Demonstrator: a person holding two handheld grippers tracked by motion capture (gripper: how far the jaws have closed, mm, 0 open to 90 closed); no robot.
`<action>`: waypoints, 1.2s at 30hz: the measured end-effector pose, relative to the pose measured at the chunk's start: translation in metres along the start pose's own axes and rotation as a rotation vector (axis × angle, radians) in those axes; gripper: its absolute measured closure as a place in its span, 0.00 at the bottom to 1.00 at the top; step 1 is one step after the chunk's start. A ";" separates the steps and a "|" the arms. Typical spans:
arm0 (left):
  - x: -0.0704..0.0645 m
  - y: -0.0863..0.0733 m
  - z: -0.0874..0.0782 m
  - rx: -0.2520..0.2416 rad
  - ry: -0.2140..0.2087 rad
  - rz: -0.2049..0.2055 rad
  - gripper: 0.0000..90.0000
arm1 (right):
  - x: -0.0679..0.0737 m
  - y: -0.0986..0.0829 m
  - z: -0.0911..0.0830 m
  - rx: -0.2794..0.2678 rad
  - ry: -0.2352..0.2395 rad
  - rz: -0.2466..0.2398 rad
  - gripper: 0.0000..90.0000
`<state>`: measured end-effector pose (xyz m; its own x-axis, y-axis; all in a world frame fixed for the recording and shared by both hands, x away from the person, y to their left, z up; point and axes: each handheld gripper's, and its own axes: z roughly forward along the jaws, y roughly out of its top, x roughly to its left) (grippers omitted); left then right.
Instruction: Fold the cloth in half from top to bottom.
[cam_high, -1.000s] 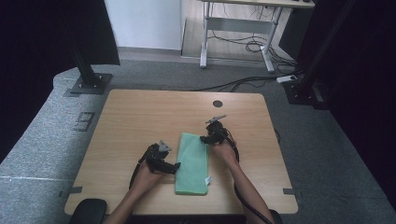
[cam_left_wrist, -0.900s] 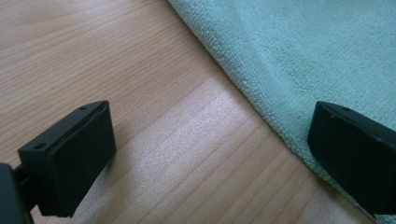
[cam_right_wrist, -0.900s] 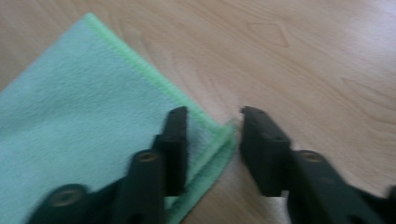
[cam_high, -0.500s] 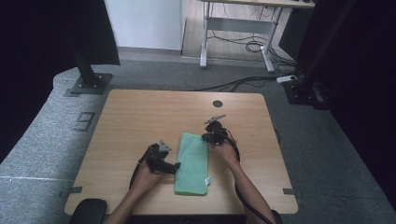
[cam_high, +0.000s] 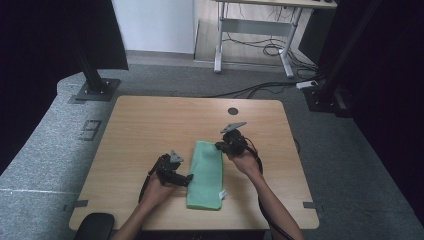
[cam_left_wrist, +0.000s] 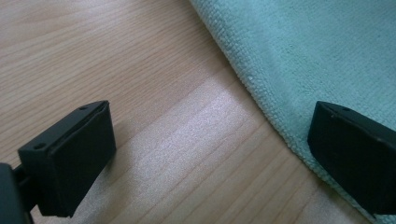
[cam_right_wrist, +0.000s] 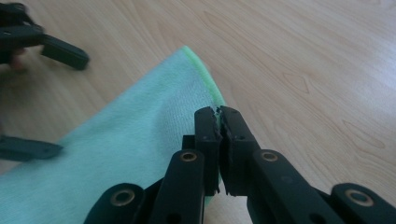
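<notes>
At far left, gripped in the person's left hand, the left gripper (cam_high: 186, 178): released, jaws spread wide, low over the wooden table (cam_high: 150, 125). Seen in the left gripper view (cam_left_wrist: 205, 154): one jaw over bare wood, the other just past the hem of the green cloth (cam_left_wrist: 317, 51), so straddling that long edge, with nothing caught between the pads. Immediately to the right of it in the high view, the green cloth (cam_high: 206, 172) again, folded into a long narrow strip, lying flat and running away from the person toward the middle of the table; a small white tag poking out near its near right corner. Further right, at the cloth's far right corner, the right gripper (cam_high: 219, 145), held in the person's right hand, a grey plate on top and a cable trailing back along the forearm. In the right gripper view (cam_right_wrist: 219, 116): clenched, pads pressed together, tips hovering at the cloth's right edge (cam_right_wrist: 140, 154); cannot tell whether any fabric is pinched between them. Ahead and to that gripper's left, the other gripper's spread jaws, blurred, one above the cloth's far corner and one lower down.
</notes>
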<state>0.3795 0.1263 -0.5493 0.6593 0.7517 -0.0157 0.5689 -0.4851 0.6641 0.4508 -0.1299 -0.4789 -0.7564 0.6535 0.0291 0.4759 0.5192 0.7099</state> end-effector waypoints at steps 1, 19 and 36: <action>0.000 0.000 0.000 0.000 0.000 0.000 0.01 | 0.002 0.000 -0.003 -0.007 0.006 -0.003 0.95; -0.001 0.000 0.000 -0.003 0.004 -0.006 0.01 | 0.042 -0.015 -0.053 -0.072 0.106 -0.084 0.95; 0.000 0.000 0.000 -0.001 0.004 -0.004 0.01 | 0.071 -0.065 -0.057 -0.029 0.197 -0.090 0.95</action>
<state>0.3793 0.1263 -0.5493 0.6550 0.7555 -0.0156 0.5714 -0.4816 0.6645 0.3408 -0.1490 -0.4829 -0.8696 0.4836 0.1001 0.3919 0.5525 0.7356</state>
